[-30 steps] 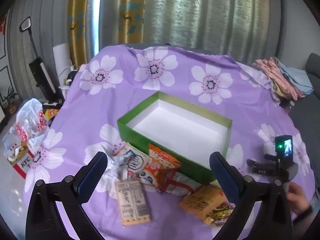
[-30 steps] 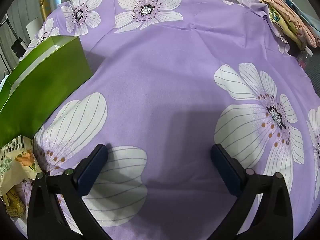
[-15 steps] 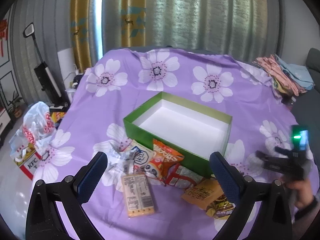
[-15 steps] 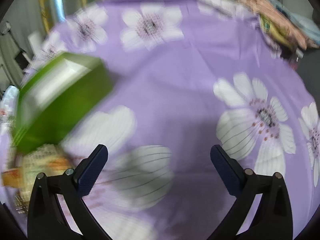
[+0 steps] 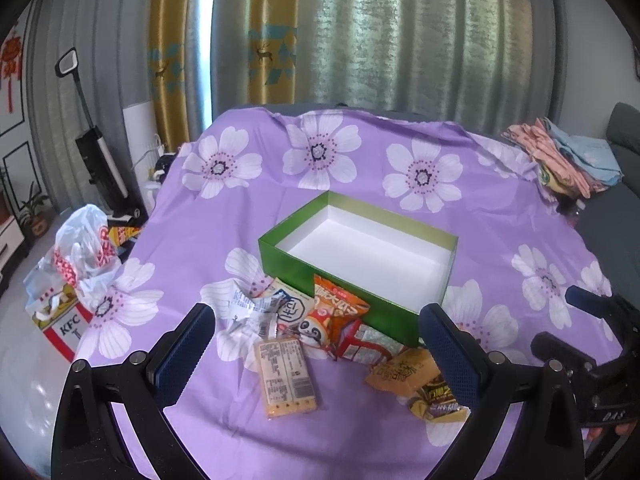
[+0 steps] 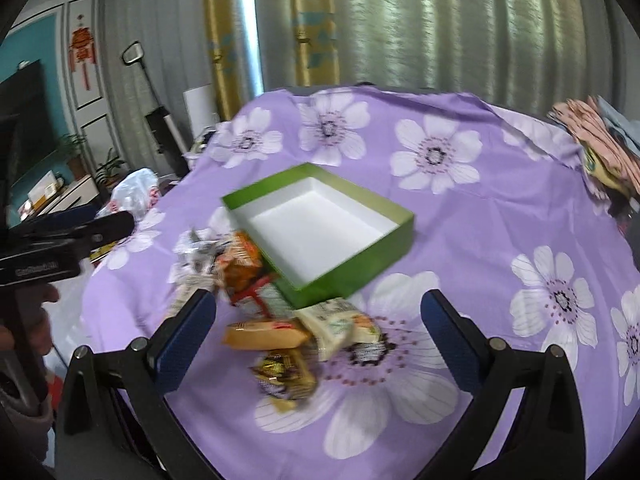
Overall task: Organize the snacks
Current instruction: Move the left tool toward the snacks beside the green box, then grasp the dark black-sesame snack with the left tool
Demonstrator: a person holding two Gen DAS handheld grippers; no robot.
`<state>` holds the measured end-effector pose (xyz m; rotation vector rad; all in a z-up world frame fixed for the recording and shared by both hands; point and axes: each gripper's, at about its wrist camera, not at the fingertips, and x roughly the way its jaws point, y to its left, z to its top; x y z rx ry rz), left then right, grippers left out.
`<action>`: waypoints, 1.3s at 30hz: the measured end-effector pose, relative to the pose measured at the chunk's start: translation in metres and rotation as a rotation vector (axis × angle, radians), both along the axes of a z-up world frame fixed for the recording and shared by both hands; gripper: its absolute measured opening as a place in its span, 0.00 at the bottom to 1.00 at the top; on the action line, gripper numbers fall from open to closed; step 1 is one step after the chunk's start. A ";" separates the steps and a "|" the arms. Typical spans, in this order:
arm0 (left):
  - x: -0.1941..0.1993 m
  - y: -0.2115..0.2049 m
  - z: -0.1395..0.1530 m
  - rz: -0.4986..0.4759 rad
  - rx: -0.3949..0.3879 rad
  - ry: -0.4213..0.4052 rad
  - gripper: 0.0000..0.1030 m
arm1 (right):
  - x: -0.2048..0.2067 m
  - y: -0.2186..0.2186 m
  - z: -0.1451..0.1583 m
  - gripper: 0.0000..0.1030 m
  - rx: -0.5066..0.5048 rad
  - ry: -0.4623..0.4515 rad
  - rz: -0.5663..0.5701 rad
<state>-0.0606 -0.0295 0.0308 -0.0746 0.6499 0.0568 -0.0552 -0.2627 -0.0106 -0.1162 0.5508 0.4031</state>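
The snack packets lie in a loose heap on the purple flowered cloth of the desk (image 5: pixel 400 152), touching the near wall of the green box (image 5: pixel 352 308), which is open and has nothing inside. Both the left tongs (image 5: pixel 316 336) and the right tongs (image 6: pixel 320 328) stand wide apart and hold nothing, above the heap.

I judge the packets light, soft and a little slippery, with foil that crumples easily; any chips inside would break under a hard squeeze. The best hold seems to be a flat sealed edge, or across the narrow side of the flat beige packet (image 5: pixel 287 376), which looks stiffer.

Counting in the left wrist view: one box, and about six packets, namely one crumpled white wrapper (image 5: pixel 250 312), one orange bag with a panda (image 5: pixel 334 314), one red and white packet (image 5: pixel 366 346), one beige, one yellow-orange packet (image 5: pixel 404 370) and one dark gold one (image 5: pixel 438 400)
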 end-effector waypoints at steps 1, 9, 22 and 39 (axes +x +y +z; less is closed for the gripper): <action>-0.002 0.000 0.000 -0.003 -0.001 -0.002 0.98 | -0.002 0.004 0.001 1.00 -0.004 -0.001 0.001; -0.013 0.001 0.000 -0.011 0.000 -0.011 0.98 | -0.022 0.022 0.005 1.00 -0.020 -0.021 0.035; -0.020 -0.003 -0.005 -0.053 -0.038 0.007 0.98 | -0.030 0.026 0.003 1.00 -0.010 -0.006 0.048; 0.010 -0.032 -0.099 -0.294 -0.398 0.354 0.98 | -0.014 0.001 -0.080 0.97 -0.008 0.209 0.061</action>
